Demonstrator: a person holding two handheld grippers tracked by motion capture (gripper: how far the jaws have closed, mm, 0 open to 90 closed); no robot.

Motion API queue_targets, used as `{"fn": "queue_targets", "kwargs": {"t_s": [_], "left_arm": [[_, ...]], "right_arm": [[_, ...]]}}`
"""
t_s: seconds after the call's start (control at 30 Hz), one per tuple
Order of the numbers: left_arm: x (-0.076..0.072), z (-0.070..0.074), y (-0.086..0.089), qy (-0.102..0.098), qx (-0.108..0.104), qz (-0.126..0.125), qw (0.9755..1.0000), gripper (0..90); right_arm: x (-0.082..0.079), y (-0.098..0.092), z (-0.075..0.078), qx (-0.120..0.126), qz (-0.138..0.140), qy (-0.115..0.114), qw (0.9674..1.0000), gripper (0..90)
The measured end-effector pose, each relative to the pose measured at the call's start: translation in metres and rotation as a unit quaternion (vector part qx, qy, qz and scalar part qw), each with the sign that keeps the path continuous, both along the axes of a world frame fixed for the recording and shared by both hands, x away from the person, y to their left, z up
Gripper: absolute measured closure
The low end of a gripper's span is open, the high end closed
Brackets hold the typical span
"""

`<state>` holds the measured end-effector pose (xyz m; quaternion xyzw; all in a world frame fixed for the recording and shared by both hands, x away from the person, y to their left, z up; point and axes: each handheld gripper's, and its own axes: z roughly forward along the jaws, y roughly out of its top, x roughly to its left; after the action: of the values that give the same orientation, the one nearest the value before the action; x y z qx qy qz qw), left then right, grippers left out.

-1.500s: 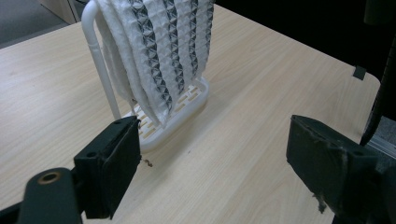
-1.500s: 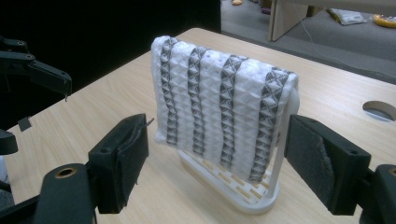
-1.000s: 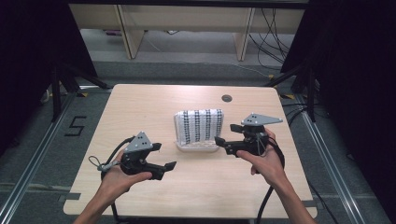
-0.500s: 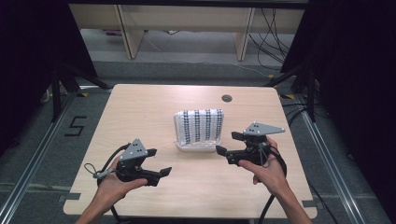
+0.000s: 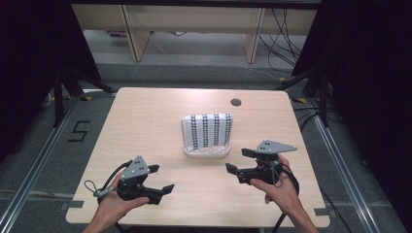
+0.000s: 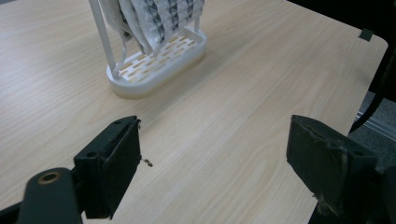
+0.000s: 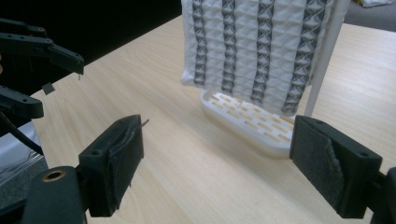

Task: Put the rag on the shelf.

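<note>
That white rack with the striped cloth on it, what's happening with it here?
A person sits at a wooden table with a hand-held gripper in each hand. The left gripper and the right gripper are both open and empty, held near the table's front edge. Between and beyond them stands a white rack with a striped cloth draped over it. Neither gripper touches the rack or the cloth at this moment.
</note>
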<state>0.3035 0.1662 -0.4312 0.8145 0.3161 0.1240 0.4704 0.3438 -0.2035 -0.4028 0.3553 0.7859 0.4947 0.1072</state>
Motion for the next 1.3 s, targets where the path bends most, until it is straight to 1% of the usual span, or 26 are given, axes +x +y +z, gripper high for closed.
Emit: {"fn": "queue_targets", "kwargs": {"t_s": [0.03, 0.07, 0.1, 0.23, 0.27, 0.33, 0.37, 0.4, 0.47, 0.5, 0.53, 0.57, 0.7, 0.8, 0.83, 0.9, 0.93, 0.97, 1.0, 1.03, 1.07, 1.1, 1.13, 1.17, 1.2, 1.3], "left_arm": [[-0.001, -0.002, 0.0, -0.001, -0.003, -0.001, 1.0, 17.2], [-0.002, -0.003, 0.0, 0.0, -0.007, 0.003, 1.0, 17.2], [-0.002, -0.005, 0.001, 0.002, -0.004, -0.001, 1.0, 17.1], [-0.005, -0.011, 0.003, 0.002, 0.004, 0.002, 1.0, 16.9], [-0.006, -0.012, 0.003, 0.002, 0.005, 0.002, 1.0, 16.9], [-0.008, -0.014, 0.003, 0.003, 0.008, 0.0, 1.0, 16.9], [-0.009, -0.016, 0.003, 0.0, 0.003, 0.003, 1.0, 16.9], [-0.009, -0.017, 0.004, -0.002, 0.008, 0.002, 1.0, 16.9], [-0.012, -0.02, 0.003, -0.003, 0.003, 0.004, 1.0, 16.9], [-0.013, -0.021, 0.004, -0.004, 0.014, 0.002, 0.9999, 16.9], [-0.014, -0.022, 0.005, -0.003, 0.015, 0.003, 0.9999, 16.9], [-0.016, -0.023, 0.005, -0.003, 0.015, 0.003, 0.9999, 16.8], [-0.02, -0.031, 0.007, -0.004, 0.011, 0.005, 0.9999, 16.8], [-0.022, -0.036, 0.008, -0.003, 0.017, 0.006, 0.9998, 16.8], [-0.022, -0.037, 0.008, -0.003, 0.02, 0.004, 0.9998, 16.8], [-0.024, -0.04, 0.01, -0.009, 0.036, 0.001, 0.9993, 16.8], [-0.026, -0.041, 0.008, -0.005, 0.027, 0.003, 0.9996, 16.8], [-0.028, -0.041, 0.011, -0.005, 0.051, -0.001, 0.9987, 16.8], [-0.029, -0.044, 0.009, -0.002, 0.029, 0.001, 0.9996, 16.8], [-0.031, -0.047, 0.008, -0.003, 0.026, 0.004, 0.9996, 16.8], [-0.032, -0.048, 0.008, -0.004, 0.029, 0.004, 0.9996, 16.8], [-0.034, -0.05, 0.009, -0.004, 0.034, 0.005, 0.9994, 16.8], [-0.035, -0.053, 0.006, -0.003, 0.022, 0.014, 0.9997, 16.8], [-0.036, -0.054, 0.008, -0.009, 0.043, 0.01, 0.999, 16.8], [-0.038, -0.057, 0.006, -0.008, 0.039, 0.014, 0.9991, 16.8], [-0.04, -0.062, 0.006, -0.007, 0.029, 0.011, 0.9995, 16.5]], "right_arm": [[-0.002, 0.0, -0.001, 0.001, -0.005, 0.017, 0.9998, 18.8], [-0.001, -0.001, -0.003, -0.009, -0.004, -0.003, 0.9999, 18.8], [-0.003, 0.0, -0.006, -0.002, -0.005, 0.014, 0.9999, 18.8], [-0.006, 0.001, -0.011, -0.003, -0.005, 0.023, 0.9997, 18.8], [-0.005, 0.0, -0.013, -0.006, 0.003, 0.011, 0.9999, 18.8], [-0.008, 0.001, -0.016, -0.013, 0.002, 0.016, 0.9998, 18.8], [-0.008, 0.0, -0.017, -0.017, 0.002, 0.009, 0.9998, 18.8], [-0.01, 0.002, -0.022, -0.009, 0.006, 0.012, 0.9999, 18.6], [-0.01, 0.001, -0.023, -0.013, 0.014, 0.006, 0.9998, 18.6], [-0.012, 0.002, -0.026, -0.009, 0.011, 0.012, 0.9998, 18.6], [-0.012, 0.001, -0.028, -0.017, 0.013, 0.001, 0.9998, 18.6], [-0.015, 0.002, -0.034, -0.018, 0.012, 0.012, 0.9997, 18.6], [-0.018, 0.002, -0.042, -0.021, 0.021, 0.02, 0.9994, 18.6], [-0.022, 0.004, -0.047, -0.021, 0.027, 0.032, 0.9989, 18.7], [-0.025, 0.003, -0.049, -0.031, 0.022, 0.024, 0.999, 18.7], [-0.027, 0.003, -0.05, -0.027, 0.019, 0.025, 0.9991, 18.7], [-0.027, 0.002, -0.051, -0.032, 0.024, 0.02, 0.999, 18.7], [-0.027, 0.001, -0.053, -0.034, 0.027, 0.018, 0.9989, 18.7], [-0.03, 0.001, -0.055, -0.027, 0.023, 0.022, 0.9991, 18.7], [-0.031, 0.0, -0.055, -0.033, 0.024, 0.025, 0.9988, 18.7], [-0.03, -0.002, -0.059, -0.031, 0.036, 0.027, 0.9985, 18.7], [-0.033, -0.003, -0.059, -0.035, 0.025, 0.028, 0.9987, 18.6], [-0.034, -0.004, -0.061, -0.035, 0.024, 0.024, 0.9988, 18.5], [-0.035, -0.005, -0.061, -0.038, 0.026, 0.026, 0.9986, 18.1], [-0.039, -0.005, -0.062, -0.027, 0.018, 0.043, 0.9985, 17.1], [-0.044, -0.009, -0.066, -0.038, 0.021, 0.034, 0.9985, 16.1]]}}
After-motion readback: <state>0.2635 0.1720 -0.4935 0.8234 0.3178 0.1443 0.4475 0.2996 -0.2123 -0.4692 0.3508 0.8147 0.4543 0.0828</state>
